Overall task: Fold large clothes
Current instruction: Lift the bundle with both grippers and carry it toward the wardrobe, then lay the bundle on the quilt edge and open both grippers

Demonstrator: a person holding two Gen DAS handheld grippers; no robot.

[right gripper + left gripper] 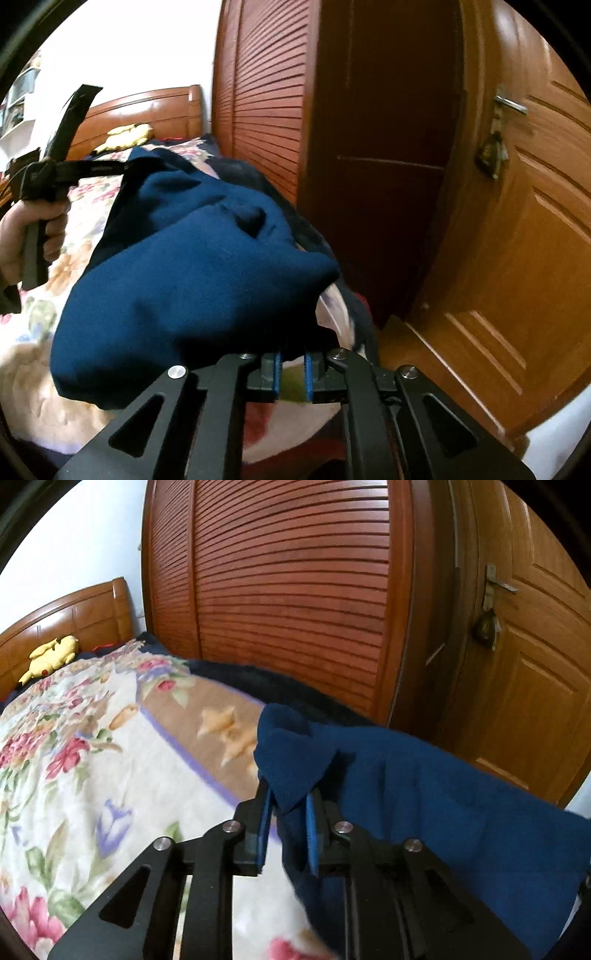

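Note:
A large dark blue garment (pixel 424 797) hangs stretched between my two grippers above the bed. My left gripper (pixel 288 794) is shut on one corner of it, with cloth bunched between the blue pads. In the right wrist view the same garment (pixel 192 280) fills the middle and drapes over my right gripper (pixel 293 354), which is shut on its near edge. The left gripper (pixel 122 168), held by a hand, shows at the left of that view, gripping the garment's far corner.
A floral blanket (pixel 92 760) covers the bed, with a wooden headboard (pixel 74 616) and a yellow plush toy (pixel 51 657) at the far end. A louvred wooden wardrobe (pixel 288 602) and a wooden door (pixel 528 672) stand close beyond the bed.

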